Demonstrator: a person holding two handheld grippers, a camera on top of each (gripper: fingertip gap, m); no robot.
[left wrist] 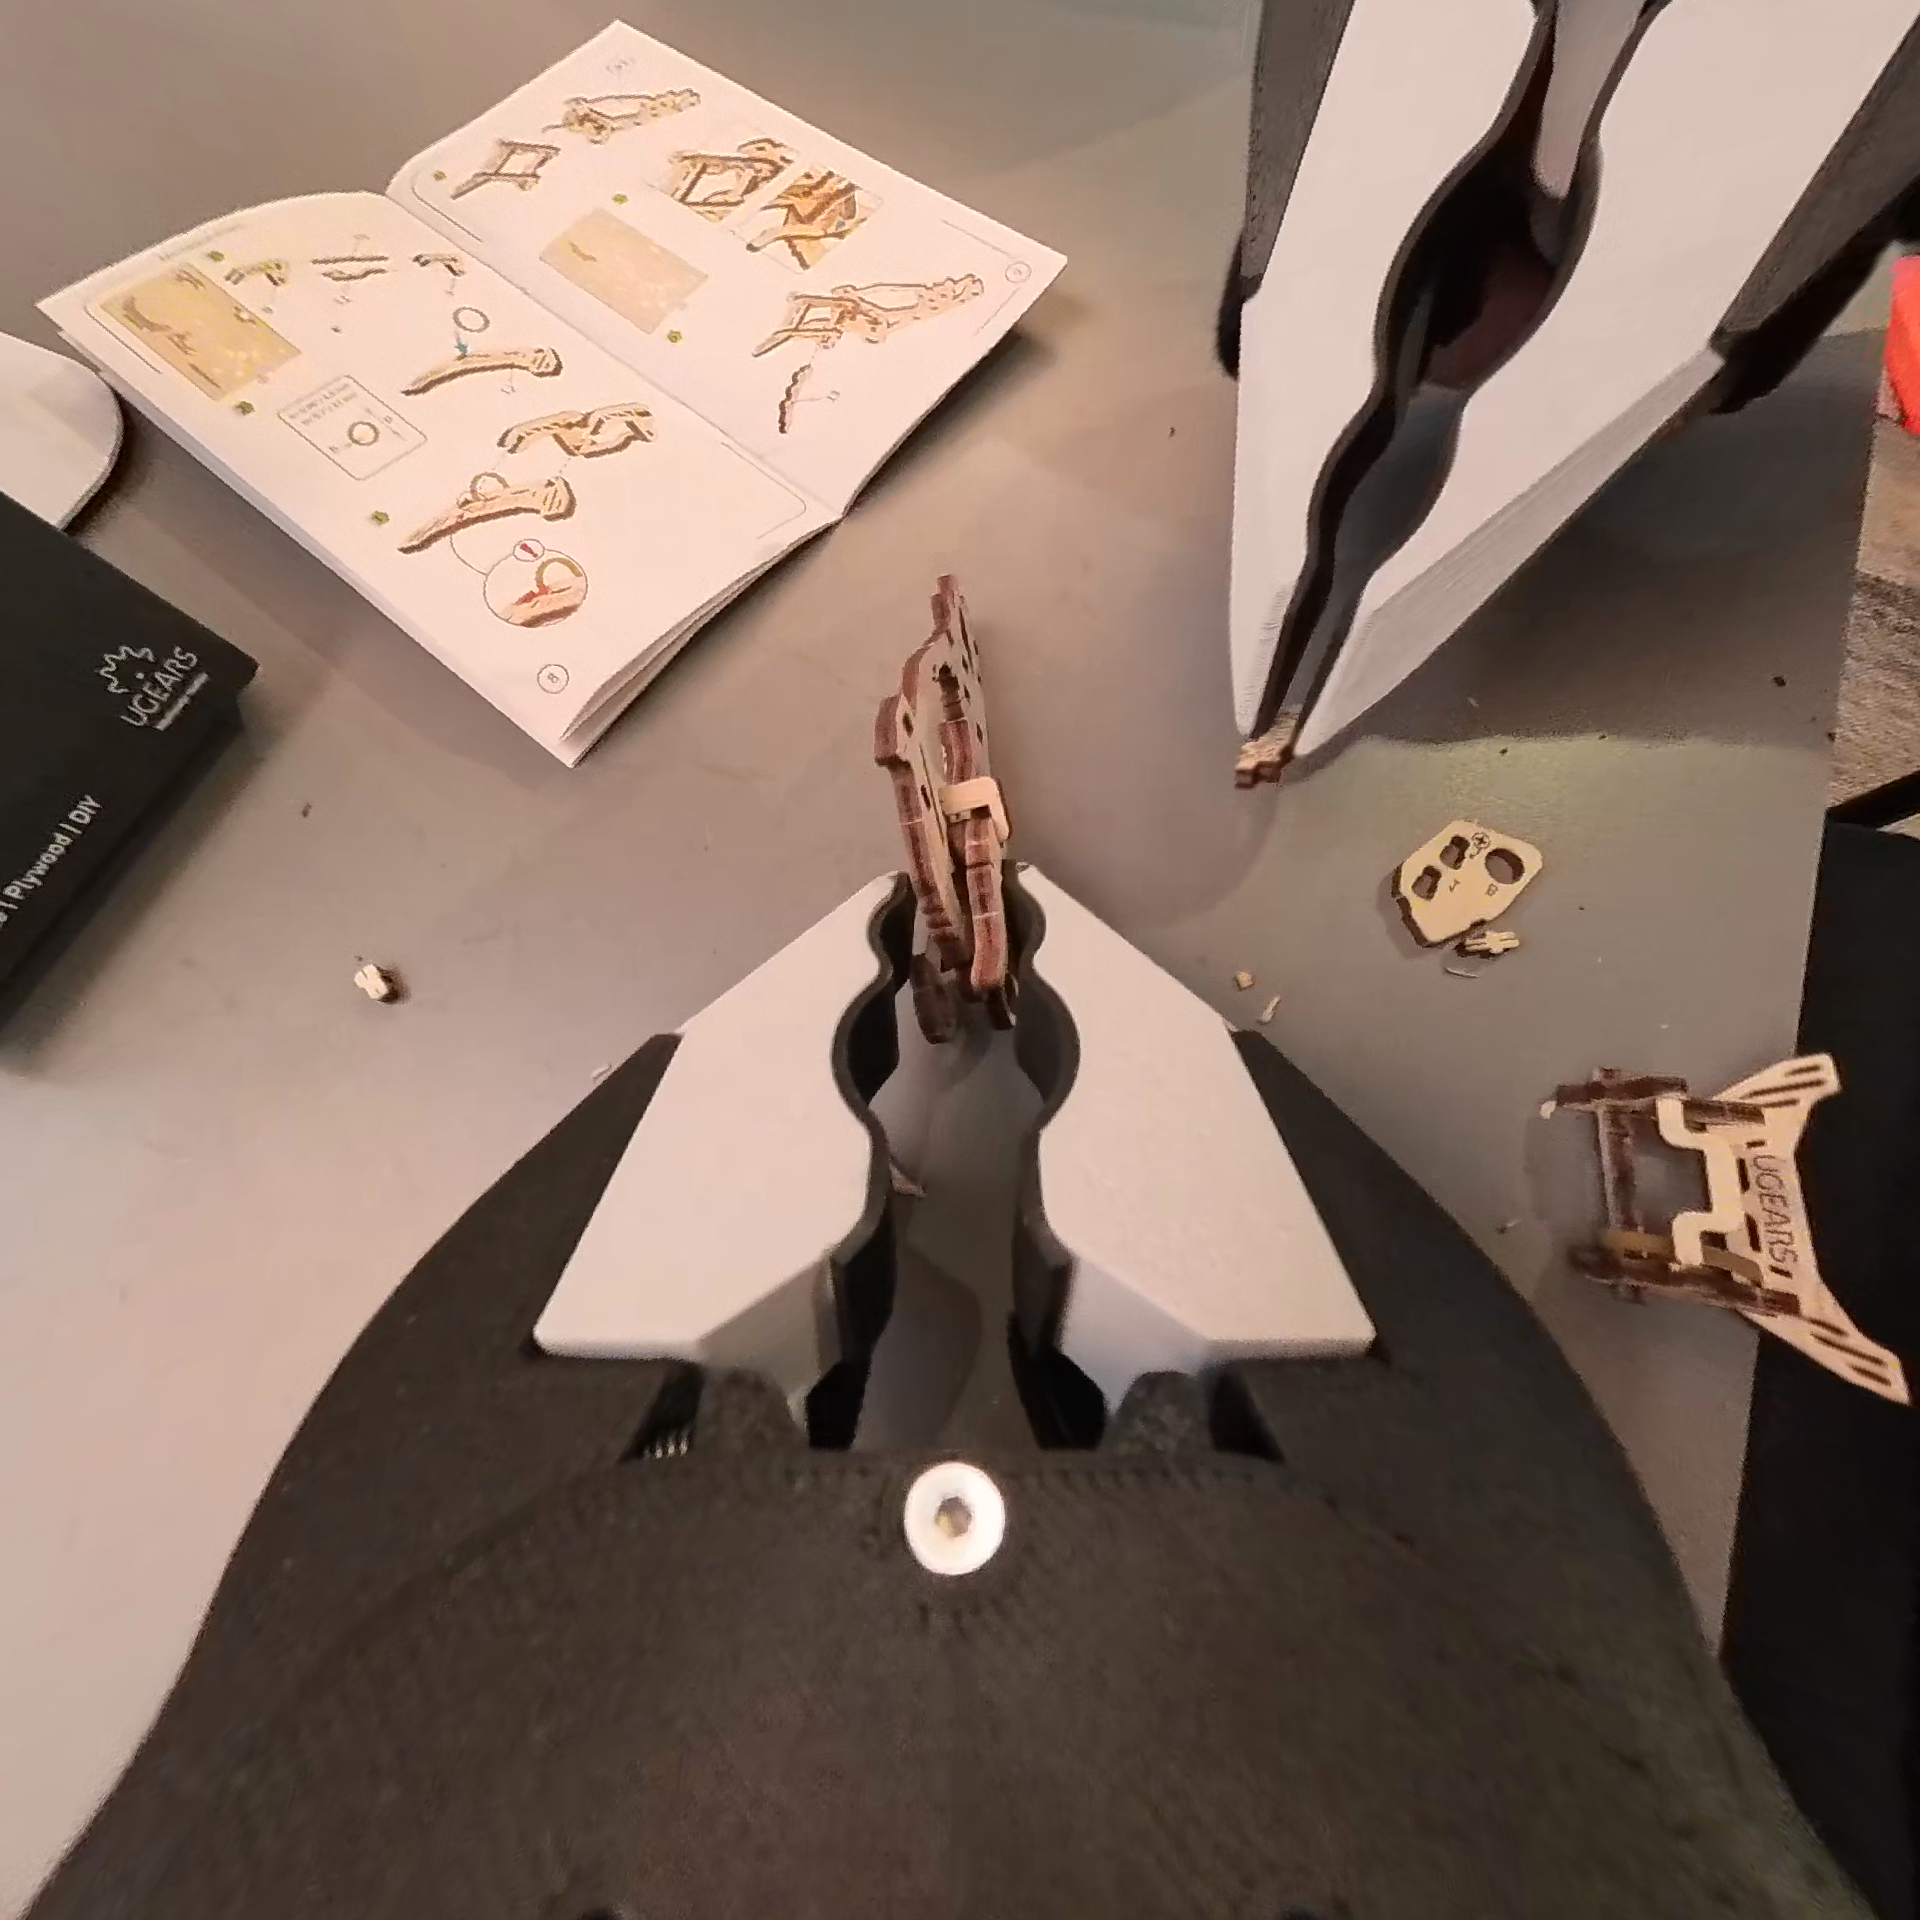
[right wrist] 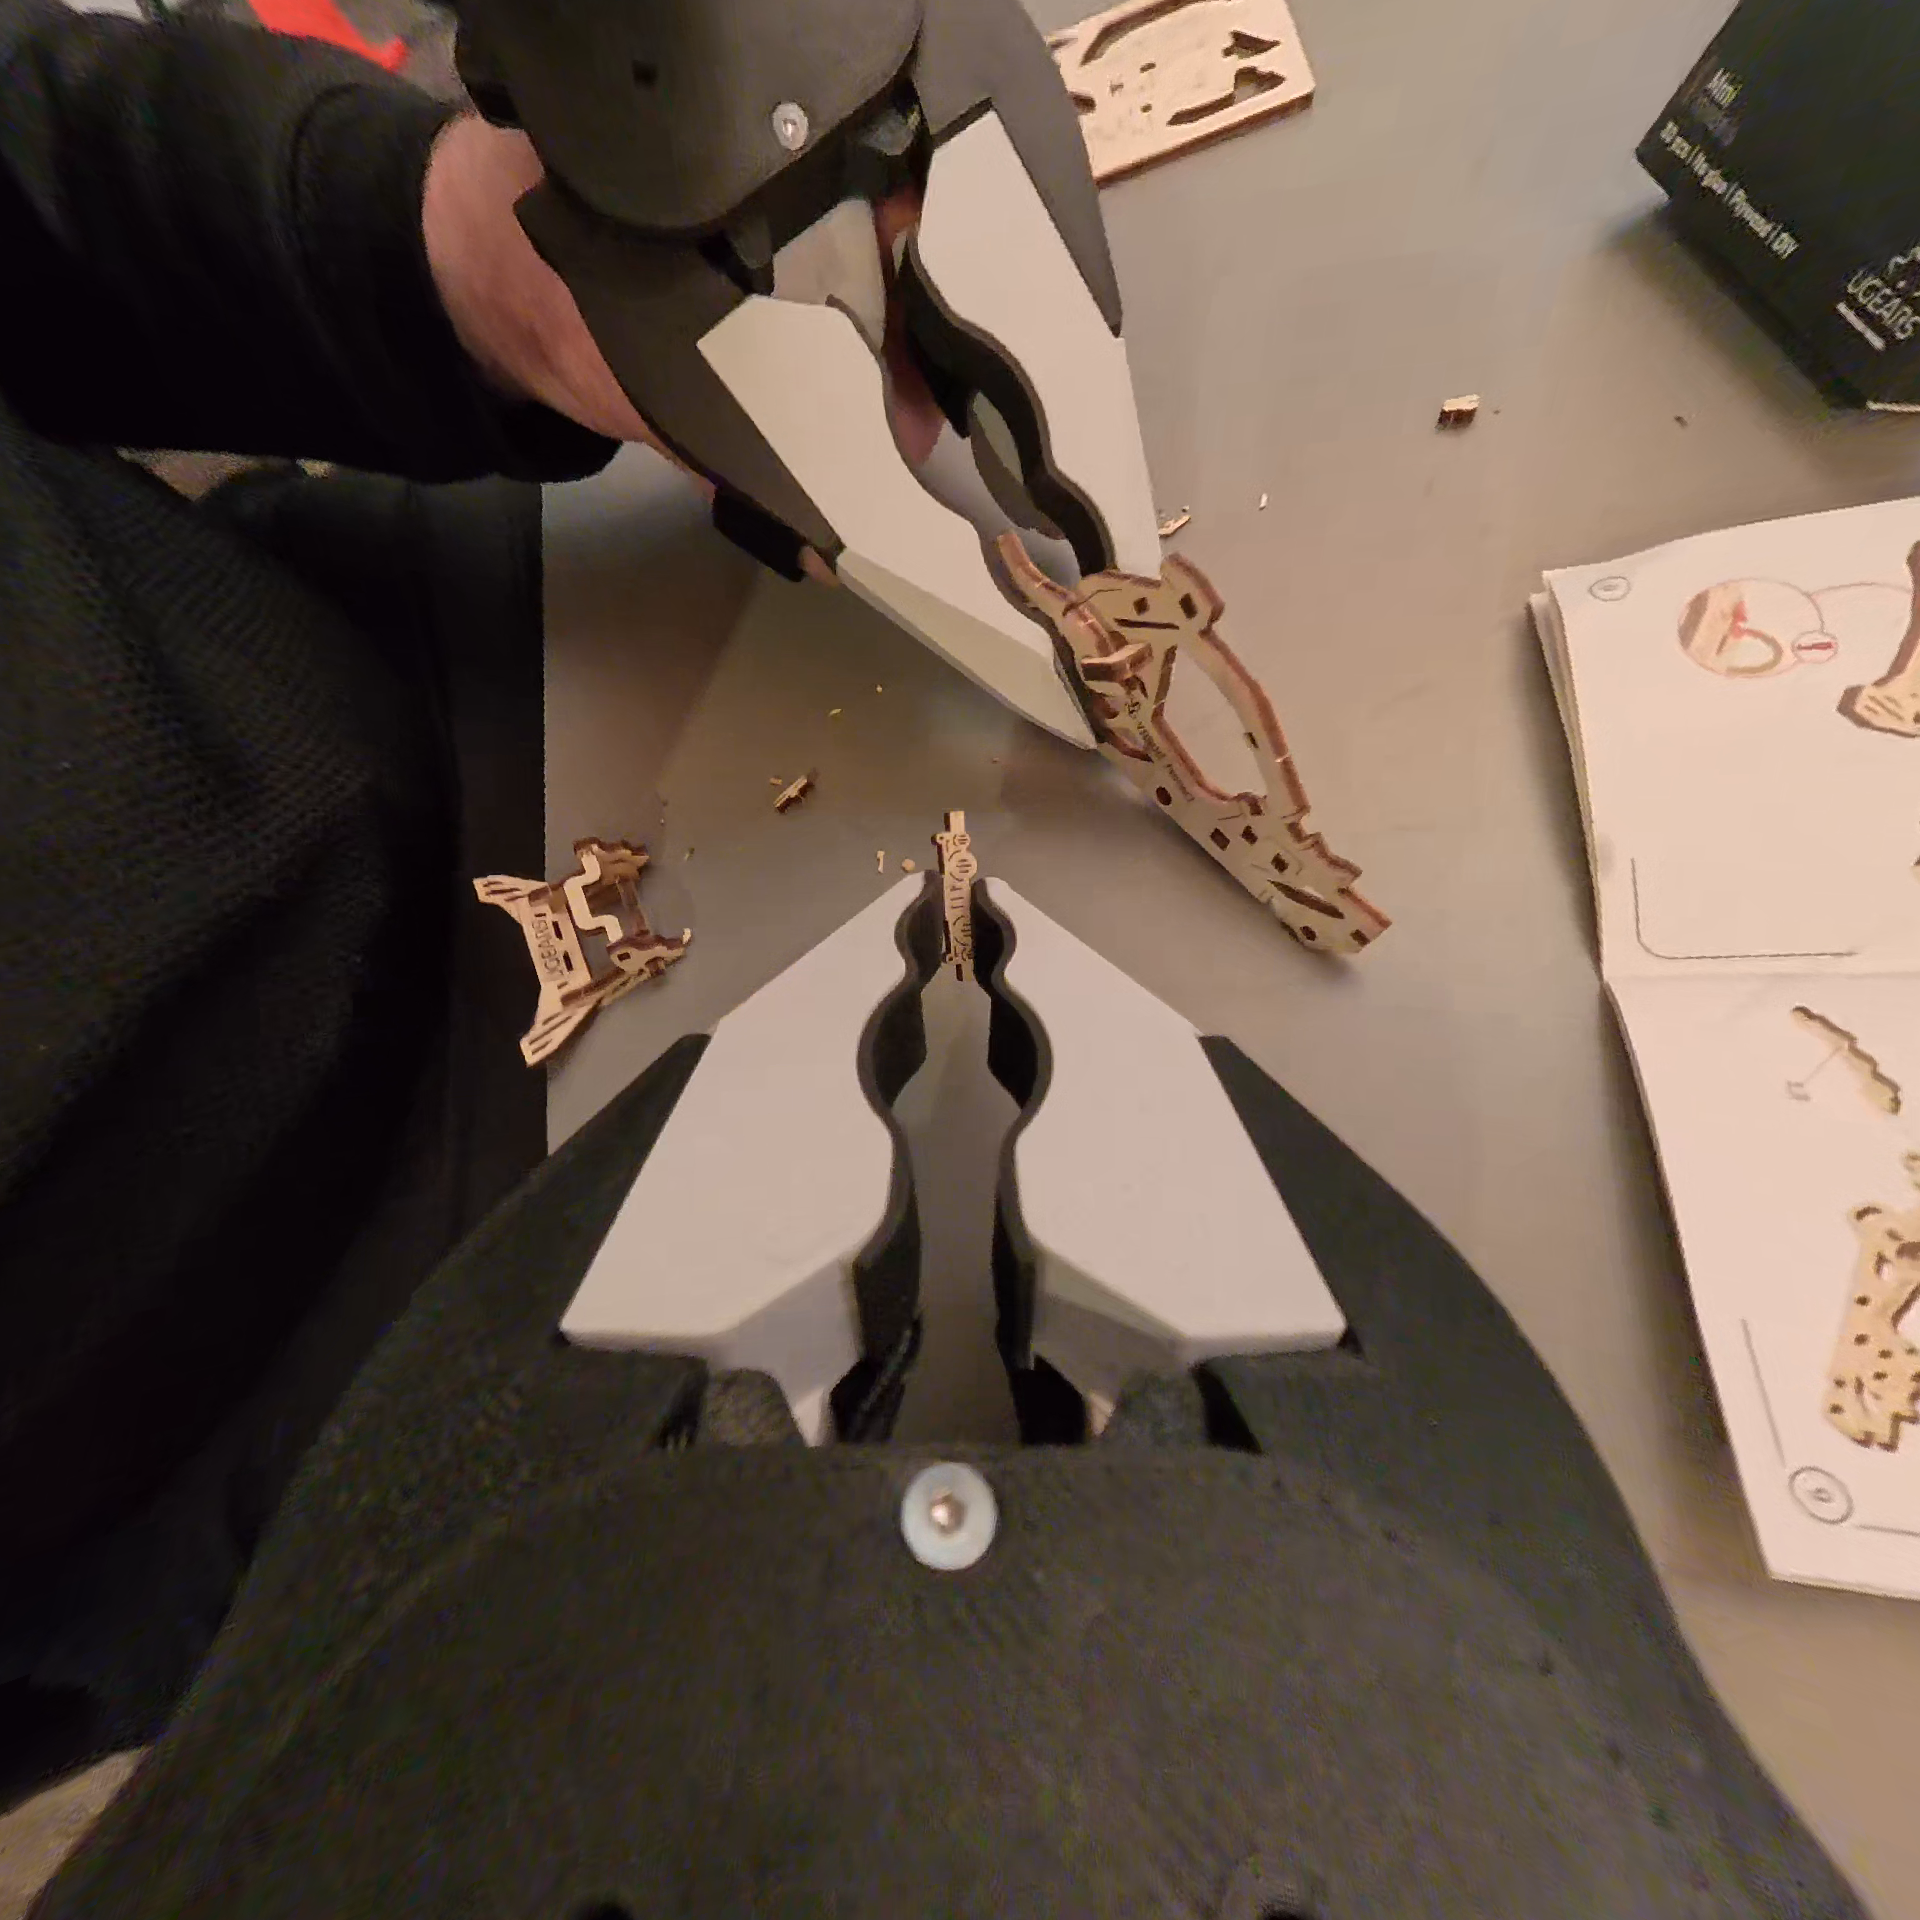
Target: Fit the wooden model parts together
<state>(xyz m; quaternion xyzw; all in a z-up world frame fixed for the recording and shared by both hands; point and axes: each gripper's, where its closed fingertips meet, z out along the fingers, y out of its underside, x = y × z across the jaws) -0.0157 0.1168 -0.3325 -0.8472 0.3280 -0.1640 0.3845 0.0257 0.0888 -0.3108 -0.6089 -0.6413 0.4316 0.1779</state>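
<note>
My left gripper (left wrist: 958,894) is shut on a long wooden model assembly (left wrist: 951,769), held edge-on and pointing away from me. In the right wrist view the same assembly (right wrist: 1216,769) slants down to the table from the left gripper (right wrist: 1091,634). My right gripper (right wrist: 956,883) is shut on a small flat wooden part (right wrist: 957,894), held upright. In the left wrist view the right gripper (left wrist: 1273,727) points down at the table with the small part (left wrist: 1262,758) at its tip. The two held parts are apart.
A built wooden stand (left wrist: 1704,1205) (right wrist: 582,935) lies near the table edge. A small wooden plate (left wrist: 1460,883) lies by it. An open instruction booklet (left wrist: 540,374) (right wrist: 1766,987), a black box (left wrist: 94,748) (right wrist: 1808,197), a cut-out plywood sheet (right wrist: 1184,83) and wood scraps lie on the grey table (left wrist: 520,1039). There is about 6 cm between the tips of the two grippers.
</note>
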